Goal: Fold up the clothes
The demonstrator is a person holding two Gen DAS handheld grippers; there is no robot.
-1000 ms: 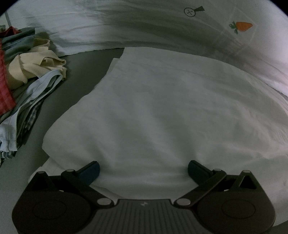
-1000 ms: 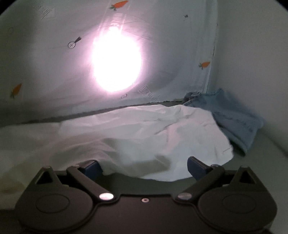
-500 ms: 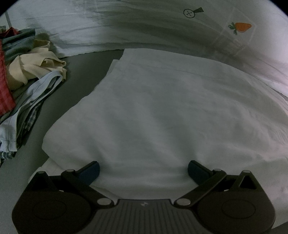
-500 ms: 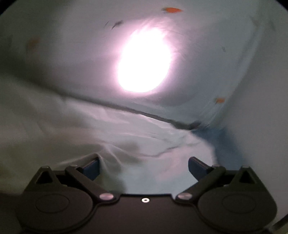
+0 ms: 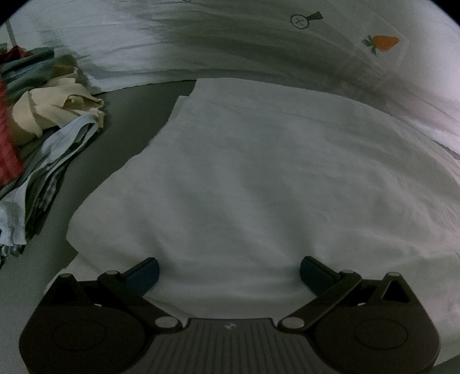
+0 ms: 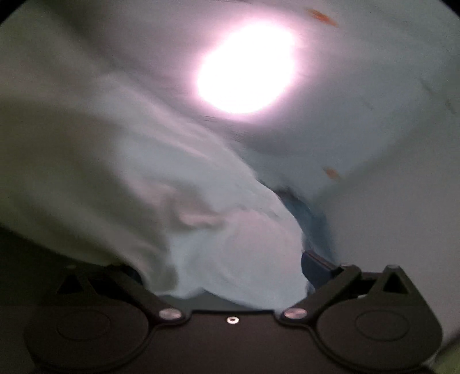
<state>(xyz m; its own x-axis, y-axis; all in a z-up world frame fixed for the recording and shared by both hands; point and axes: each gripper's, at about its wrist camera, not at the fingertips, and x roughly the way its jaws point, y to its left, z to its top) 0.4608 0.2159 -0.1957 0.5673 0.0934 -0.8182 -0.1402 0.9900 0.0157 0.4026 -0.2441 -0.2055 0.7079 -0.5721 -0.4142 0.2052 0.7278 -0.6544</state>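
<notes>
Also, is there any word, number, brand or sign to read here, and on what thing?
No words or numbers can be read.
Backdrop sheet: only printed pictures, a circled "x" and a carrot.
Left gripper: a small pale logo, too small to read.
Right view: blurred, no text.

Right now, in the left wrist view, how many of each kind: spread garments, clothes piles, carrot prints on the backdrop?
white garment, spread flat: 1
pile of clothes: 1
carrot print: 1
Total: 3
</notes>
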